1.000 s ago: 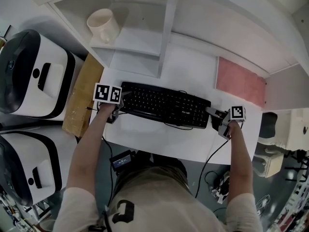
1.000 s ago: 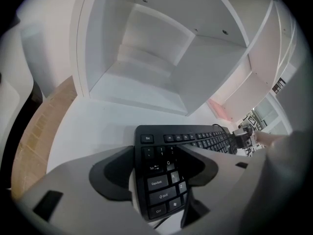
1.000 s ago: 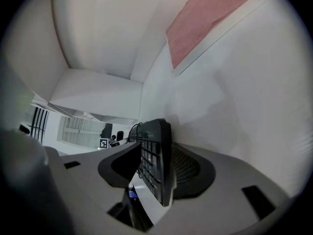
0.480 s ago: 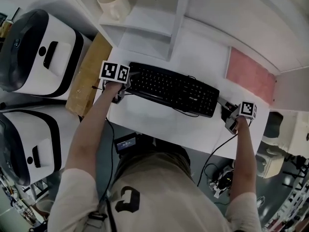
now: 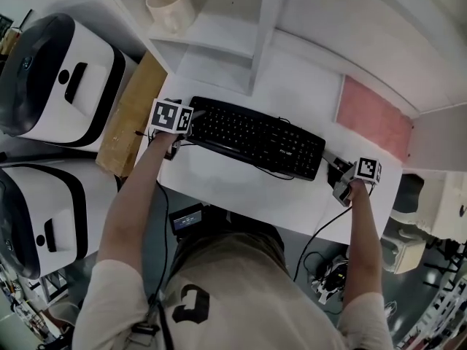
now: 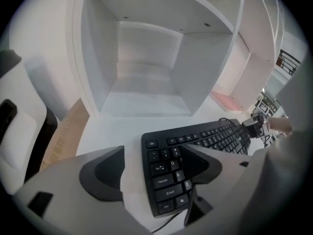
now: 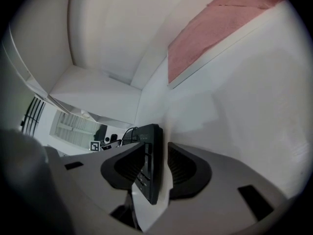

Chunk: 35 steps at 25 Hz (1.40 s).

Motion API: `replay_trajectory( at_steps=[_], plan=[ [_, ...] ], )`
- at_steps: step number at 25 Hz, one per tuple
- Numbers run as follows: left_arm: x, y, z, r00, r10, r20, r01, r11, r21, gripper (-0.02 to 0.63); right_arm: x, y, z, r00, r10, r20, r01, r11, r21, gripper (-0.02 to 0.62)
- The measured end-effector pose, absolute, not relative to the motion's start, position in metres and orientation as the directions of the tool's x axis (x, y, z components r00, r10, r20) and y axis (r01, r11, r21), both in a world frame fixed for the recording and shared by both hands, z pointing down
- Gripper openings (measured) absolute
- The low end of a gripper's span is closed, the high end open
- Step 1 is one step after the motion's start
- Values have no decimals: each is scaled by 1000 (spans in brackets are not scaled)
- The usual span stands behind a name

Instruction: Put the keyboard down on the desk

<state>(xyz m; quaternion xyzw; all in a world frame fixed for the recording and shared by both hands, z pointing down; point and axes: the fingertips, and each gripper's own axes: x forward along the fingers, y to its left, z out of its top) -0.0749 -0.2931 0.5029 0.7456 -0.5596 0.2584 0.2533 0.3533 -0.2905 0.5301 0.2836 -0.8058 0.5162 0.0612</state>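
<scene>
Jaws of the left gripper (image 6: 151, 153) wide apart, as far as they go, having just been opening. The keyboard's left end lies between them, but neither pad presses on it; one jaw hangs over the letter keys and the other stands off past the end, over bare counter (image 5: 241, 188). Nothing held on this side.

Keyboard (image 5: 255, 138): black, full length, lying across the white counter from roughly 10 o'clock down to 4 o'clock in the head view. Left end looks flat on the surface. Cream mug (image 5: 170, 6) on the shelf at 11 o'clock from it.

Right gripper (image 7: 156, 146): turned on its side, jaws narrowed to little more than the keyboard's thickness, having just been closing. The right end sits edge-on between them. One pad is close against the key face, while a sliver of white shows at the other pad, so I read this as no firm clamp. Cannot tell whether this end is fully down.

Pink mat (image 5: 368, 119) at 1 o'clock from the right end, apart from it.

Handling, my judgement: light, stiff plastic that is long enough to sag or swing if taken at one end only. Best held at both short ends, on the frame rather than the keys, which give and slip.
</scene>
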Motion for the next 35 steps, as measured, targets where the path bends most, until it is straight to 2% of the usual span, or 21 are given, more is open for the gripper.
replay_trajectory(
  at_steps=[3,6,10,14,19,25,30,35],
  plan=[
    [-80,-285,486,267,-748,607,-964,-211,163,357,356,-292,525,-847,-416,331,-470,294,-832,166],
    [-82,-272,477,272,-785,556,-961,-194,197,357,364,-296,513,-822,-473,316,-501,339,-796,166],
    [-91,-251,468,247,-816,522,-965,-159,207,357,357,-294,486,-823,-459,334,-540,451,-711,164],
    [-89,-231,449,237,-846,478,-962,-138,234,356,312,-286,440,-892,-401,208,-426,594,-683,141],
    [-61,-207,419,292,-871,397,-945,-198,260,356,252,-264,400,-949,-302,94,-290,713,-639,124],
    [-28,-191,399,346,-875,339,-929,-267,258,356,200,-228,392,-974,-185,130,-226,791,-569,106],
    [-9,-181,392,399,-862,312,-910,-330,252,356,174,-207,387,-975,-152,163,-213,853,-476,25],
    [-9,-168,387,415,-868,275,-905,-361,227,353,149,-187,388,-970,-126,206,-204,885,-420,23]
  ],
)
